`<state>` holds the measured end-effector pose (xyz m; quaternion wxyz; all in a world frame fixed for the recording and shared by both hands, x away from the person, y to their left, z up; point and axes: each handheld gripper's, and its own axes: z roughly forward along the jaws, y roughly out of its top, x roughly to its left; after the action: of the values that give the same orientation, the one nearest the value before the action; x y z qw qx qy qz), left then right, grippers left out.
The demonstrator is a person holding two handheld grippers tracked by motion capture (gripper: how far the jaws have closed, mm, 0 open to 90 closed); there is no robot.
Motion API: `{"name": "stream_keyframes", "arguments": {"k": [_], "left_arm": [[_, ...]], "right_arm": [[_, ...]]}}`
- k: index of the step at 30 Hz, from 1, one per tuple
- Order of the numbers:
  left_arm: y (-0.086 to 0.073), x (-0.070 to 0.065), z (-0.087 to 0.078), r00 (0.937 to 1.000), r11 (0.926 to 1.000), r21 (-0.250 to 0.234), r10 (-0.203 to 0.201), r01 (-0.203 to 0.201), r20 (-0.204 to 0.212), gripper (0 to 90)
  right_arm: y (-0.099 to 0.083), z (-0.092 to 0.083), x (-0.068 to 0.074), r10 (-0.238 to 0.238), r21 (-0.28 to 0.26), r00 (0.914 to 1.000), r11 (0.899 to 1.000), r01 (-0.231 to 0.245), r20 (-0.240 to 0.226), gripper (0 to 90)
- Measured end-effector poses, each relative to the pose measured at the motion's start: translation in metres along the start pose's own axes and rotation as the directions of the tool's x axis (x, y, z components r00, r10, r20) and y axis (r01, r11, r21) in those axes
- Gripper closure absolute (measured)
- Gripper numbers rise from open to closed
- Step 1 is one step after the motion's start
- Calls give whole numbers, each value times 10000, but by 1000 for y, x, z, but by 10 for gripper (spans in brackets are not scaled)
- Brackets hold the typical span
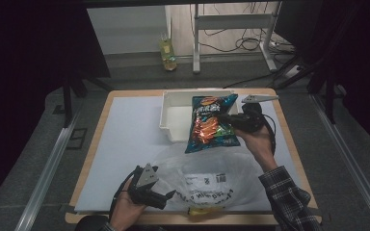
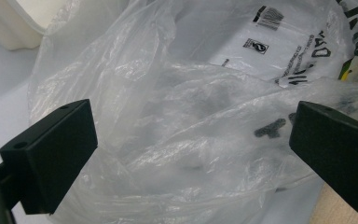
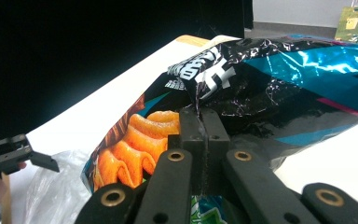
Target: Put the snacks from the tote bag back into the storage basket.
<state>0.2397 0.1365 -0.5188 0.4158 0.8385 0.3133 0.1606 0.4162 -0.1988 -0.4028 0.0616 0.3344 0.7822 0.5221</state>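
So far the work looks about half done, judging by how things lie: the right claw point(image 1: 231, 121) is pinched fully together on an edge of the snack bag point(image 1: 209, 124), its two black jaws meeting on a fold of the foil in the right gripper view, and the snack bag hangs in the air in front of the white bin point(image 1: 173, 113), above the far edge of the clear plastic bag point(image 1: 207, 175) that lies crumpled on the worktop point(image 1: 125, 144). Nothing of the snack bag is inside the plastic bag yet. The left claw point(image 1: 169, 195) sits at the near left corner of the plastic bag with its jaws spread wide; in the left gripper view the crinkled film billows between the two pads but neither pad presses on it, so the left claw has hold of nothing. What seems to remain is taking hold of the film to open a mouth, lowering the snack bag into it, and letting go. Whether the plastic bag's opening faces the snack bag cannot be told from these views.
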Motion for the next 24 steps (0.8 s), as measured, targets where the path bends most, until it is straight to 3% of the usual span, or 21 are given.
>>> {"name": "stream_keyframes", "arguments": {"k": [9, 24], "left_arm": [[0, 0, -1, 9999, 9997, -216, -107, 108, 77, 6], [0, 0, 0, 9999, 10000, -92, 6, -4, 118, 6]], "right_arm": [[5, 12, -12, 119, -141, 9997, 9998, -116, 221, 898], [14, 31, -27, 32, -132, 9982, 9999, -24, 596, 897]]}}
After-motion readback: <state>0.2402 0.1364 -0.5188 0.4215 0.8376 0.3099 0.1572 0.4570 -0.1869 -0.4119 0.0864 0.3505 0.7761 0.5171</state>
